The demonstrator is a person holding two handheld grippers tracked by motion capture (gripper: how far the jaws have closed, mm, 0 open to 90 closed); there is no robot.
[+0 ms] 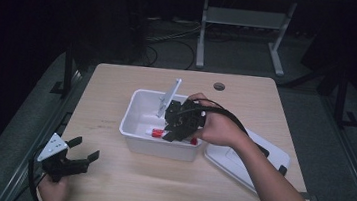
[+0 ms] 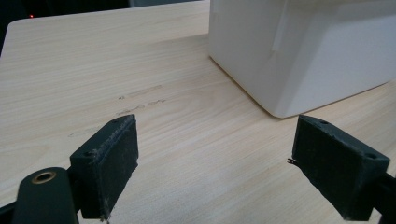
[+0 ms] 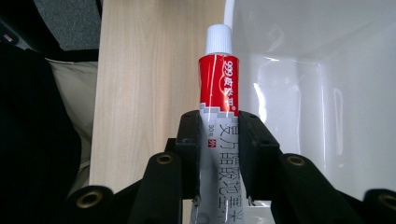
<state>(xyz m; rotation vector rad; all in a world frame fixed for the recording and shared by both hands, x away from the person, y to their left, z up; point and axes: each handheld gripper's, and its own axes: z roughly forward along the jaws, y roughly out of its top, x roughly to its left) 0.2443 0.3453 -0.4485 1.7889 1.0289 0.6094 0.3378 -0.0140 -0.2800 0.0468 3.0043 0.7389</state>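
A red and white tube (image 3: 218, 79) with a white screw cap sits between the pads of my right gripper (image 3: 218, 135), which is shut on its printed lower half. In the high view that gripper (image 1: 176, 125) hangs over the white bin (image 1: 132, 136), with the tube's red end (image 1: 157, 133) poking out to its left, just above the bin's inside. My left gripper (image 1: 78, 153) rests at the table's front left corner, open and holding nothing. In its own view my left gripper (image 2: 215, 154) points at bare wood, with a corner of the bin (image 2: 303, 56) beyond.
The bin's white lid (image 1: 245, 160) lies flat on the table just right of the bin, under the person's right forearm. A round cable hole (image 1: 219, 86) sits near the table's far edge. A white table frame (image 1: 239, 31) stands on the floor behind.
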